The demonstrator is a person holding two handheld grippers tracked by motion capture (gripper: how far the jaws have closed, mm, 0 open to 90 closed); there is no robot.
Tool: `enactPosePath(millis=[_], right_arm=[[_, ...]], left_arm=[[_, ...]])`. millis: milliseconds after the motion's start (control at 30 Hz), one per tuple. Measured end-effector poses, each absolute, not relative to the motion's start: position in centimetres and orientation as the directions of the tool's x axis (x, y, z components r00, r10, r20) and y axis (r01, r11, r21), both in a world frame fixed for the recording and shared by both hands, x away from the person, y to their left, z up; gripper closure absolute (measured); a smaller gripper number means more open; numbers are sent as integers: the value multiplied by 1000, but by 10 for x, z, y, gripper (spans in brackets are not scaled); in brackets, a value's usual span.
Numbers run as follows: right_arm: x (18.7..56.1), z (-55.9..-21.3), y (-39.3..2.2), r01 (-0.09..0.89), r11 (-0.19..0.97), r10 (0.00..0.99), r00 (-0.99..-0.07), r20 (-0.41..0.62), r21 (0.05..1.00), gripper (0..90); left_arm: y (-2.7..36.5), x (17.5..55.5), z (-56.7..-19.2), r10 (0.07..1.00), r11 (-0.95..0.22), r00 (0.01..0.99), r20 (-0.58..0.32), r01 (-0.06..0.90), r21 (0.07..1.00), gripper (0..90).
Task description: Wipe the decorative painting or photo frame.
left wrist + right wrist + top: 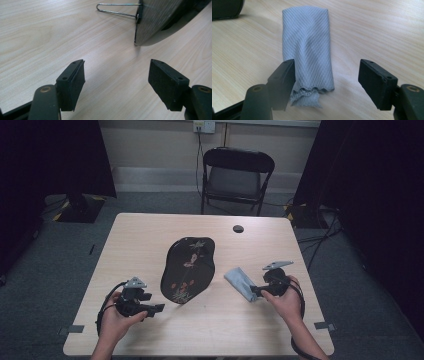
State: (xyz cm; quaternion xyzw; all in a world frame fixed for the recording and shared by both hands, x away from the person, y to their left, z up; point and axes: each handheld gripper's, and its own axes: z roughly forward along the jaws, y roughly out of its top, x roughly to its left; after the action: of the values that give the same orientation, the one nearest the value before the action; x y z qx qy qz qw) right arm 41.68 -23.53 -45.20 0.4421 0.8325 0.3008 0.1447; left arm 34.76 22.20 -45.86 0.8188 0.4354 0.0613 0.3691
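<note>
The pale wooden table point(150, 235) carries a black lacquered plate point(188, 269) painted with flowers, propped upright on a wire stand point(113, 10) near the middle. To its right lies a folded grey cloth point(240, 282) — flat, one end between the spread jaws of the right gripper point(257, 291), untouched by the pads. The left gripper point(156, 309) sits just beside the plate's lower edge — jaws spread, holding nothing.

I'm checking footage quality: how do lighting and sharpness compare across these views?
High view: dim and soft, dark at both sides, the black plate glossy. Left gripper view: bright, table grain crisp, the plate's near edge blurred. Right gripper view: grey cloth weave sharp, near jaws slightly soft.
</note>
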Motion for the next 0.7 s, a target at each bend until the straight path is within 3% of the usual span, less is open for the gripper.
enactPosePath(millis=[700], right_arm=[[404,-462,-263,665,394,842,-538,41,634,283]], left_arm=[[231,354,-480,793,-365,584,-176,685,630,271]])
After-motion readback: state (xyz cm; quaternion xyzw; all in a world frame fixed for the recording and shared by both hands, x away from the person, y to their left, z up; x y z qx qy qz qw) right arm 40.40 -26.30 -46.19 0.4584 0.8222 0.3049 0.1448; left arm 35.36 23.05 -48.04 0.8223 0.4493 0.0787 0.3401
